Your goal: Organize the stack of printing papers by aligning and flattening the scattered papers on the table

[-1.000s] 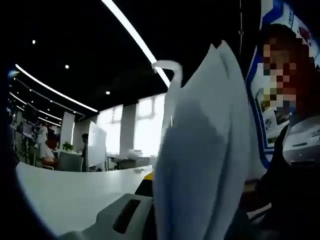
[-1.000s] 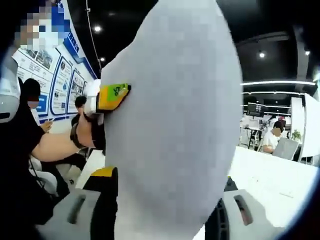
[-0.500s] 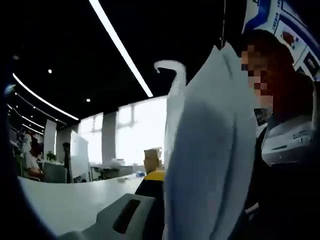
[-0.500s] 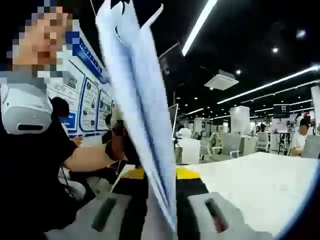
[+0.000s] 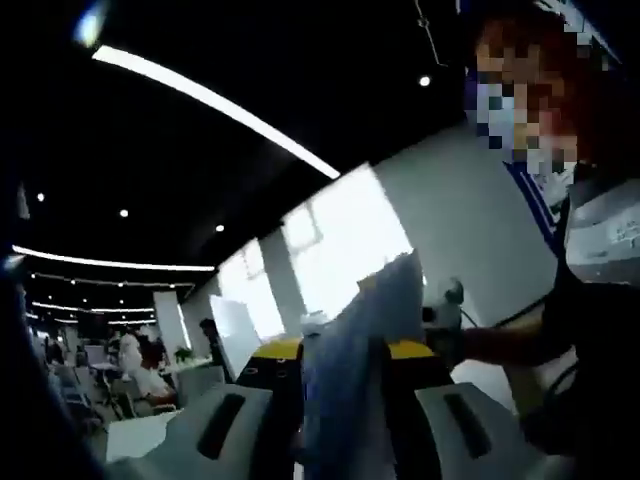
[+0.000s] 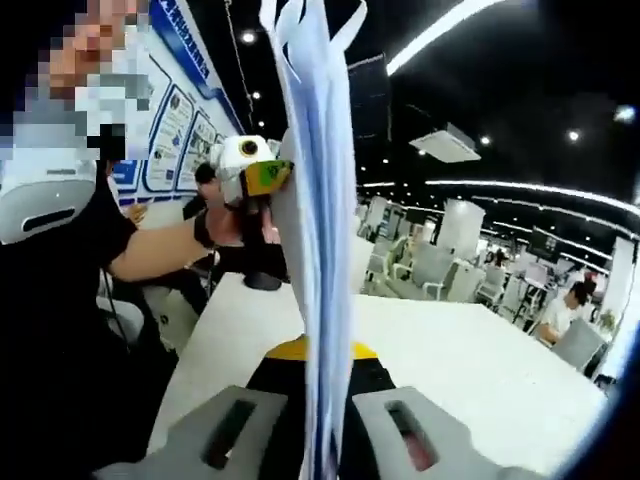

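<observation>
Right gripper view: the right tongs (image 6: 318, 420) clamp the paper stack (image 6: 318, 200) on edge, upright above the white worktop (image 6: 450, 360), probably so the sheets can be squared by tapping. The left tongs (image 6: 255, 175) grip its far side. In the left gripper view, the left tongs (image 5: 345, 400) pinch the same sheets (image 5: 365, 330). The person's forearm (image 6: 160, 250) stands close; office chairs (image 6: 430, 270) lie well beyond.

In the right gripper view, the thin stack of white printing papers (image 6: 318, 230) stands edge-on, its top cut off by the frame and its lower edge hidden between the jaws. It also hides the far jaws of the left gripper (image 6: 268, 177). In the left gripper view the papers (image 5: 352, 375) are blurred.
</observation>
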`<state>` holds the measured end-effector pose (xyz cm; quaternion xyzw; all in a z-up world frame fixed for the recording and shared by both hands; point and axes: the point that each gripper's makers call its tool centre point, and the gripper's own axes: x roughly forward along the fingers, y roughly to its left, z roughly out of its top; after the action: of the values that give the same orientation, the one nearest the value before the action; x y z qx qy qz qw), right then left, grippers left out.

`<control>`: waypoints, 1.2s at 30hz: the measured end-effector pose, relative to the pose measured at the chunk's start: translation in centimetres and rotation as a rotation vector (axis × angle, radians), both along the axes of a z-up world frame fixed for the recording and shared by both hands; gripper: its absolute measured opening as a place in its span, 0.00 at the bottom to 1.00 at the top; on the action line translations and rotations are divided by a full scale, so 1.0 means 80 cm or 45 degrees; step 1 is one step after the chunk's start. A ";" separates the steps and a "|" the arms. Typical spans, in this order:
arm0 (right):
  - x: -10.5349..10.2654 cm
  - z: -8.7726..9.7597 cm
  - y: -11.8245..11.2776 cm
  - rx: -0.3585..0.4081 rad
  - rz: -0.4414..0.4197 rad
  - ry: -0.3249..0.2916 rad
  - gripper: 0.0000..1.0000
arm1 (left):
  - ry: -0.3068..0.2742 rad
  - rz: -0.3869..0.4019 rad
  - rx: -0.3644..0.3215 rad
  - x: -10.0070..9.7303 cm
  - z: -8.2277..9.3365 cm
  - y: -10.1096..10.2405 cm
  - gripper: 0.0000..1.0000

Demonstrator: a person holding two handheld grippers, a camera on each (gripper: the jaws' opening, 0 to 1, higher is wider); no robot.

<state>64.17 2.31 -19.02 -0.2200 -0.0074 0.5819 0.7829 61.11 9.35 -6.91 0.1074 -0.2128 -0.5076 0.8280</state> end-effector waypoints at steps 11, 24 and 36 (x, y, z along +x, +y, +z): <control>-0.001 0.001 -0.015 -0.363 -0.068 -0.304 0.00 | -0.117 0.068 0.423 -0.017 -0.038 -0.023 0.35; -0.006 -0.010 -0.010 -0.499 -0.098 -0.465 0.00 | -0.143 0.043 0.558 -0.032 -0.090 -0.057 0.06; 0.022 0.025 -0.047 0.008 -0.113 -0.198 0.34 | 0.007 0.036 0.280 -0.026 -0.062 -0.020 0.05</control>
<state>65.91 -1.47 -16.98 -0.2622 -0.0603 0.5278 0.8056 59.02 7.73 -11.88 0.1992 -0.1519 -0.5165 0.8189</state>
